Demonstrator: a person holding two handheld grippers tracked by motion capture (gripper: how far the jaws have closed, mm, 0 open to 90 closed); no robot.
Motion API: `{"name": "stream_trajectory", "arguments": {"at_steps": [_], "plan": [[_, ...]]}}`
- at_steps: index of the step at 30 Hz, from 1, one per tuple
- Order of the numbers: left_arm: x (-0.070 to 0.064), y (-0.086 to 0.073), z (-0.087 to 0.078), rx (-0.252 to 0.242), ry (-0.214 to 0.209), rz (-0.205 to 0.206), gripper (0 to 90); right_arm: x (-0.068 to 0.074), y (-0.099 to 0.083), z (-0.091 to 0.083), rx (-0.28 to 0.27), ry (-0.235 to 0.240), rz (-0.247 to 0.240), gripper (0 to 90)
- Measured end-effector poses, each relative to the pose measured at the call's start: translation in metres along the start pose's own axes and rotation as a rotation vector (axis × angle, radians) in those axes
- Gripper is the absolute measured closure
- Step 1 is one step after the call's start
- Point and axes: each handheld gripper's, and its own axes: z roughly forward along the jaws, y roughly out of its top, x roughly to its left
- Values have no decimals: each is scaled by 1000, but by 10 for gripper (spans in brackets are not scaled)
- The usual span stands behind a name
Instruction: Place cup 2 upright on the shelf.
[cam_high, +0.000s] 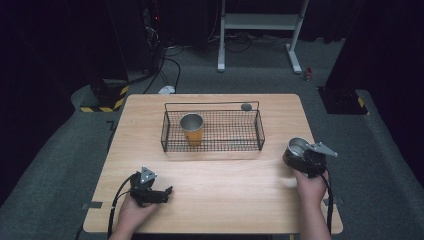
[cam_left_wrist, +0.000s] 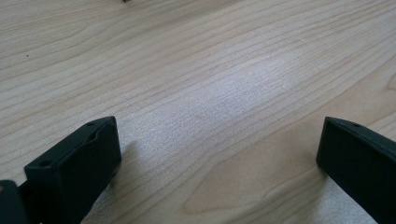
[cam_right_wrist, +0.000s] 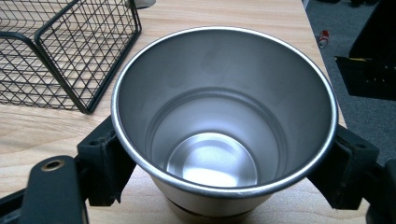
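Here the right hand (cam_high: 311, 186) reaches forward, its fingers (cam_right_wrist: 100, 161) seemingly clamping the steel cup (cam_right_wrist: 224, 116).

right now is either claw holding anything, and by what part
The right claw holds a steel cup upright, one jaw on each side of its wall just under the rim. The left claw is open over bare table.

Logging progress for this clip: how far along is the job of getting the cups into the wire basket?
About halfway, it seems. One cup already stands upright in the wire basket. The right gripper holds a second, steel cup between its fingers, beside the basket. That cup presumably still has to go in. The left gripper is open over bare table.
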Motion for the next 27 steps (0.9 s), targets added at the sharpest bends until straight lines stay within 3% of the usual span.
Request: {"name": "stream_trajectory", "arguments": {"at_steps": [11,27], "plan": [[0,0,0,0,0,0,2,8,3,-8,-24,18,-17,184],[0,0,0,2,1,3,2,41,5,-25,-56,96,-54,184]]}}
